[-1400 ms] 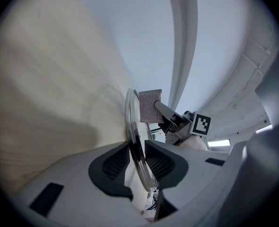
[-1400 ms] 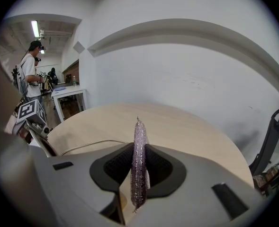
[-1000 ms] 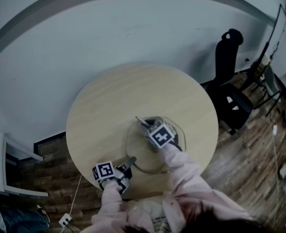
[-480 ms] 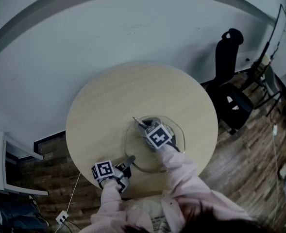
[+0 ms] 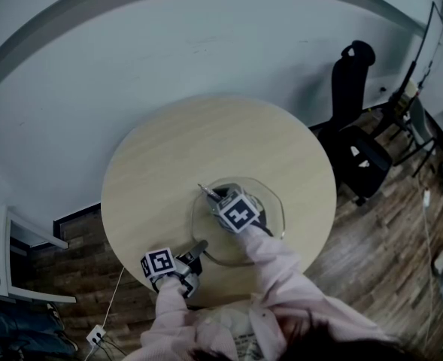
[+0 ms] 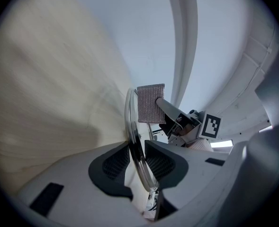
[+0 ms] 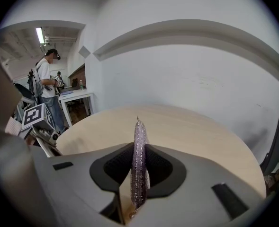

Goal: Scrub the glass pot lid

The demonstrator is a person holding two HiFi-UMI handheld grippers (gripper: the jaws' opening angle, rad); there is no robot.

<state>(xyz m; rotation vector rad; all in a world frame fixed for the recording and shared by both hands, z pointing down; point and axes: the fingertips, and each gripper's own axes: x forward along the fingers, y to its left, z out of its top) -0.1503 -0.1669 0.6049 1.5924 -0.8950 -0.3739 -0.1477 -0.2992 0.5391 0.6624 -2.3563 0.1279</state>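
Note:
A clear glass pot lid with a metal rim sits on the round wooden table, toward its near side. My left gripper is shut on the lid's near-left rim; in the left gripper view the rim stands edge-on between the pads. My right gripper is over the lid, shut on a grey-purple scrub pad. Seen from the left gripper, the pad lies flat against the lid's face, with the right gripper behind it. The lid's knob is hidden.
A black office chair stands right of the table on the wood floor. A white desk is at the left, a power strip on the floor beside it. A person stands by a far white desk.
The right gripper has slid the pad a little to the left across the lid. The left gripper and the lid's rim have stayed where they were.

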